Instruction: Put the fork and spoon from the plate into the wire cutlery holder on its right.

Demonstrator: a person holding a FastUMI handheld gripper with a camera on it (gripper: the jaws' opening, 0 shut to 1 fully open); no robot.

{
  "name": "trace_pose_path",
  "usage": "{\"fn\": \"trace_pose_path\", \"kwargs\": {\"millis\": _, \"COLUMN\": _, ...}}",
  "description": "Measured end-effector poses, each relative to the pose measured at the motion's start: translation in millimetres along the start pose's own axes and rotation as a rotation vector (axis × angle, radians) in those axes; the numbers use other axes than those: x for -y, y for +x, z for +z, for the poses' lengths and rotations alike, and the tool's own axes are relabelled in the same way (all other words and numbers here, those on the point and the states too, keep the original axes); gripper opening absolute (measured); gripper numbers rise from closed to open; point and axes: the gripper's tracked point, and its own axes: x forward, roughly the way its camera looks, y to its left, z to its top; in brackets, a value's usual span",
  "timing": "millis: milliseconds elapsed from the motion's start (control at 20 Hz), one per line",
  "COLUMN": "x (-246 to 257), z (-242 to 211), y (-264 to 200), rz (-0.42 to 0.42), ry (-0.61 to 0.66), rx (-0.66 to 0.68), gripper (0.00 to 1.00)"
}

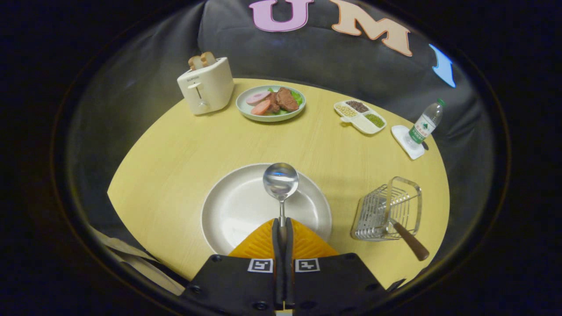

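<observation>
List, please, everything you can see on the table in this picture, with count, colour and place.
table: one, yellow wood.
plate: one, white, just ahead of the fingers.
spoon: one, silver, held over the plate.
wire cutlery holder: one, silver, right of the plate, a brown-handled utensil in it.
toaster: one, cream, far side.
food plate: one, pale green, beside the toaster.
divided dish: one, white.
bottle: one, clear, on a white coaster.
claw: one, shut on the spoon's handle.

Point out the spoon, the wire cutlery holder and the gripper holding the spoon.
spoon (280,180): gripper view, on its bowl, above the plate.
wire cutlery holder (373,215): gripper view, on its wire side.
gripper (282,228): gripper view, between the fingertips, shut on the spoon's handle.
</observation>
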Motion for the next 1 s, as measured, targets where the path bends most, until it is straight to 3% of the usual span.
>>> {"fn": "trace_pose_path", "kwargs": {"millis": 1000, "x": 123.2, "z": 16.7, "y": -51.9, "rz": -0.062, "ry": 0.015, "rx": -0.091, "gripper": 0.04}}
